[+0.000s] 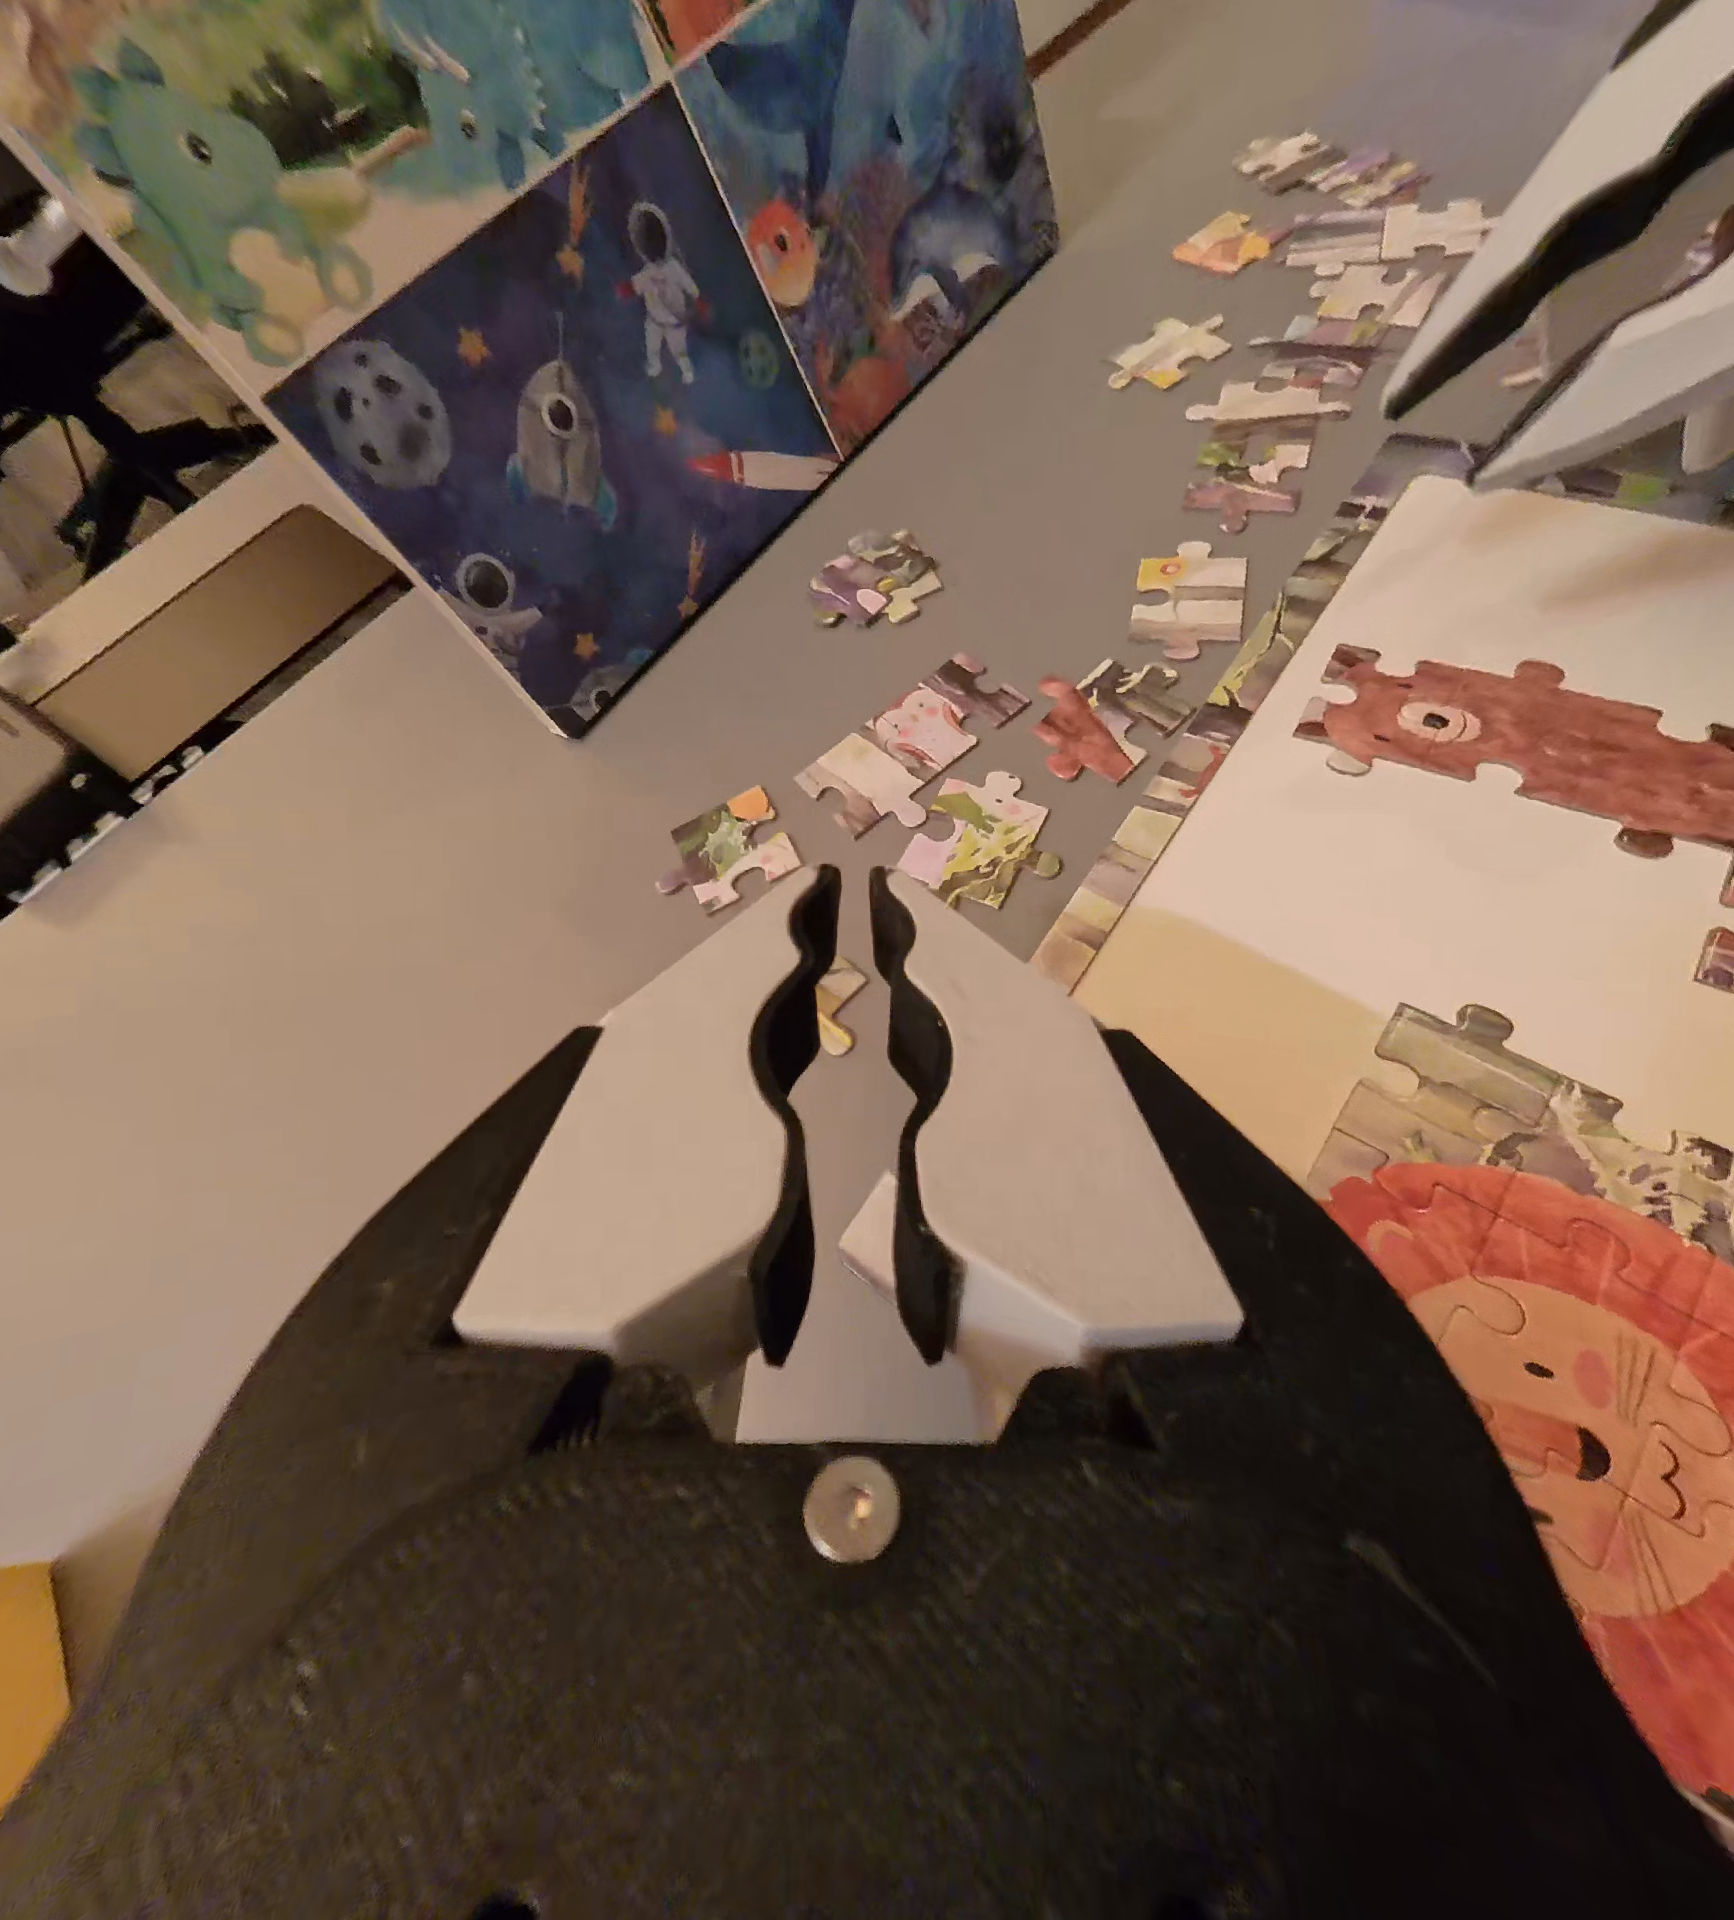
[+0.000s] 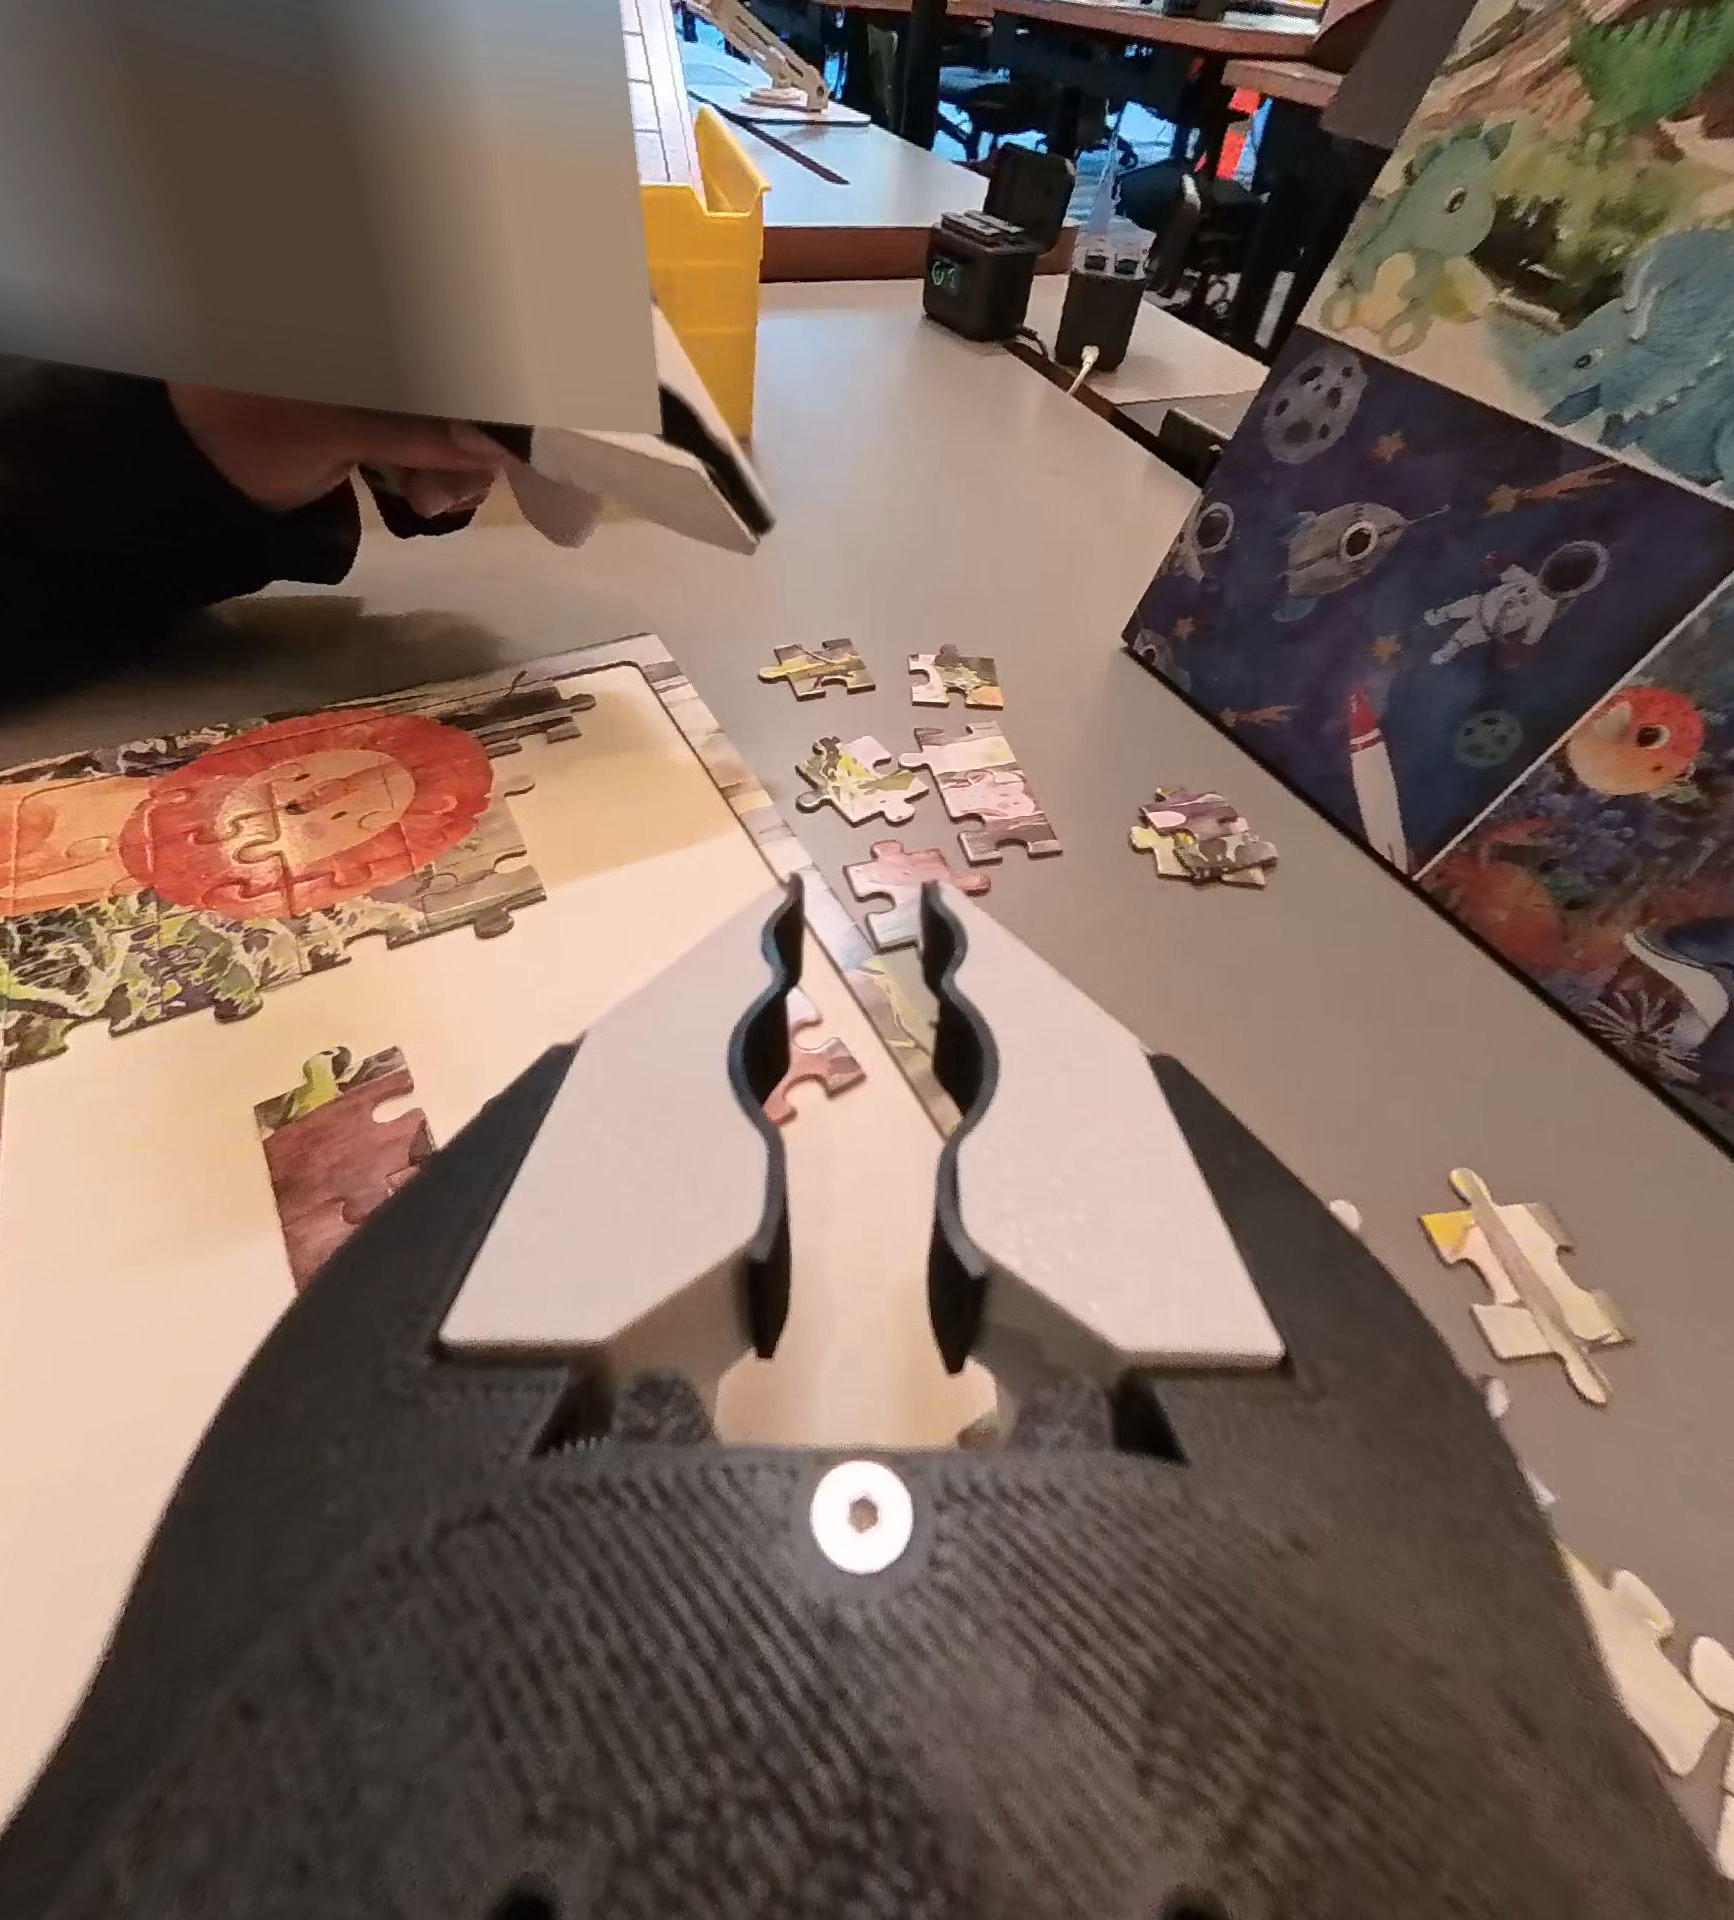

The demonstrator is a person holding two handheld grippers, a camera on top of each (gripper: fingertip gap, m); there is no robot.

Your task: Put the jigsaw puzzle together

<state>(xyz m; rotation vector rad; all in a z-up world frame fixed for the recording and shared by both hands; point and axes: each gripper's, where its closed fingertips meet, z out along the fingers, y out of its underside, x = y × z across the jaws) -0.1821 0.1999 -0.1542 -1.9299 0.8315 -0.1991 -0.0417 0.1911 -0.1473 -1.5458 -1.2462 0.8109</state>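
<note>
The left gripper (image 1: 847, 878) hangs low over the grey counter (image 1: 323, 935), its fingers (image 1: 707, 1091) drawn to a narrow gap with nothing gripped. A small piece (image 1: 839, 1006) lies on the counter below, seen through that gap. Just beyond the fingertips lie loose puzzle pieces (image 1: 904, 758), spread in a trail toward the far end of the counter.

The puzzle board (image 1: 1465, 582) lies to the right of these fingers, with a finished lion (image 1: 1611, 1455) at its near end and a brown bear section (image 1: 1569, 748) farther along.

The right gripper (image 2: 861, 902) hovers over the board's edge, fingers (image 2: 1081, 1164) parted moderately and empty. A pinkish piece (image 2: 816, 1065) lies on the board below, showing between the fingers and closer to the left one. A picture box (image 2: 1465, 644) stands on the counter to the right.
</note>
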